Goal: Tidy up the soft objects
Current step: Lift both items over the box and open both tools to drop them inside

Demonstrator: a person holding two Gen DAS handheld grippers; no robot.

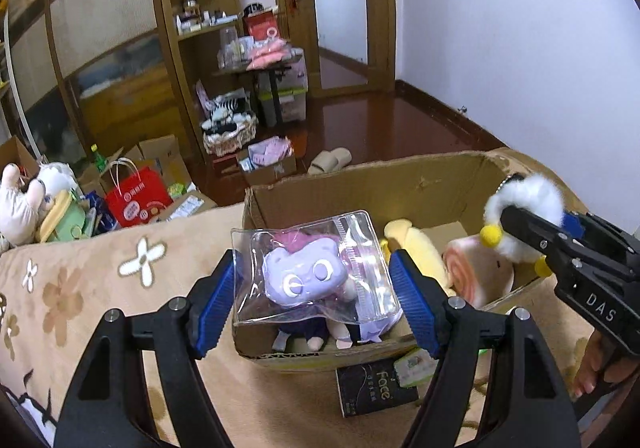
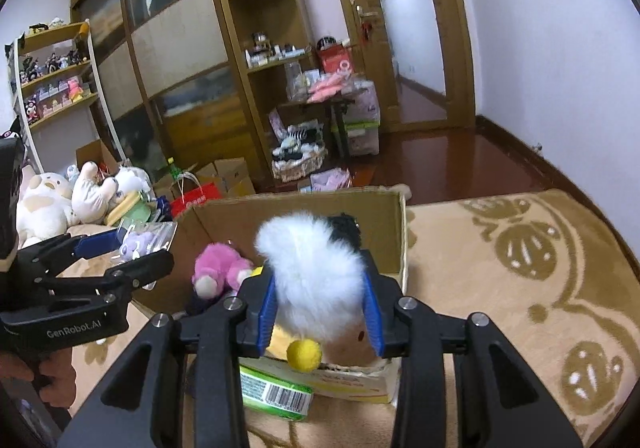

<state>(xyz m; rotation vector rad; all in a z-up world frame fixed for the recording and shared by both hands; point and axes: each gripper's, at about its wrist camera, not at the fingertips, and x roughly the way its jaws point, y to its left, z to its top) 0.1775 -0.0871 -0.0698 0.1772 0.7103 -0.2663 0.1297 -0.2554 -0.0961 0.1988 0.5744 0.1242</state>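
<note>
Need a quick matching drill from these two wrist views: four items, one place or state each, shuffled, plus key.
1. bagged purple doll
2. white fluffy toy
3. pink plush
4. black booklet

A. lying inside the cardboard box
B. clamped in the right gripper
C. on the blanket in front of the box
D. between the pads of the left gripper

Pairs: 1-D, 2-B, 3-A, 4-C

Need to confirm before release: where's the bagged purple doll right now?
In the left wrist view the bagged purple doll sits between the left gripper pads, over the near-left end of the cardboard box.
</note>
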